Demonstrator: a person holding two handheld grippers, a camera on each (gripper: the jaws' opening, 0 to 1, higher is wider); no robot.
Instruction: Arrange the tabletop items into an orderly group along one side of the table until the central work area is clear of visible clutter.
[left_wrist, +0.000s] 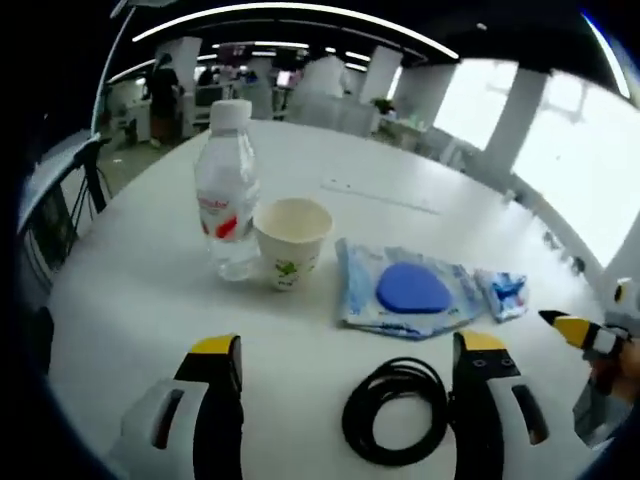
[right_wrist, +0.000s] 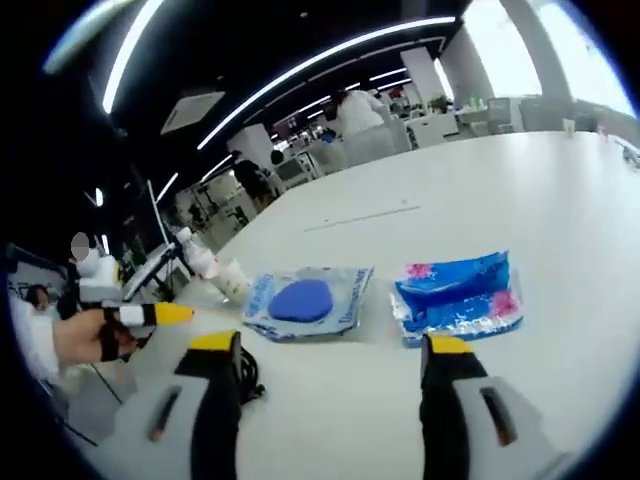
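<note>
Nearest in the left gripper view, the left gripper (left_wrist: 348, 350) is held wide open over the white table (left_wrist: 130, 290), nothing being gripped; a coiled black cable (left_wrist: 393, 410) is seen lying on the tabletop between its jaws, close against the right-hand one. Just beyond, a clear bag with a blue oval pad (left_wrist: 408, 290) lies flat, and a small blue packet (left_wrist: 503, 293) is laid just beside it. Further back, a paper cup (left_wrist: 291, 240) stands upright, near to or touching a clear water bottle (left_wrist: 227, 190) with a white cap. In the right gripper view, the right gripper (right_wrist: 333, 355) is likewise spread wide and empty above the table (right_wrist: 560, 180). Past its jaws, a blue wipes packet (right_wrist: 458, 295) with pink flowers lies on the table, with the pad bag (right_wrist: 305, 300) beside it; the bottle (right_wrist: 197, 255) and cup (right_wrist: 233, 277) are seen further off, small and blurred.
</note>
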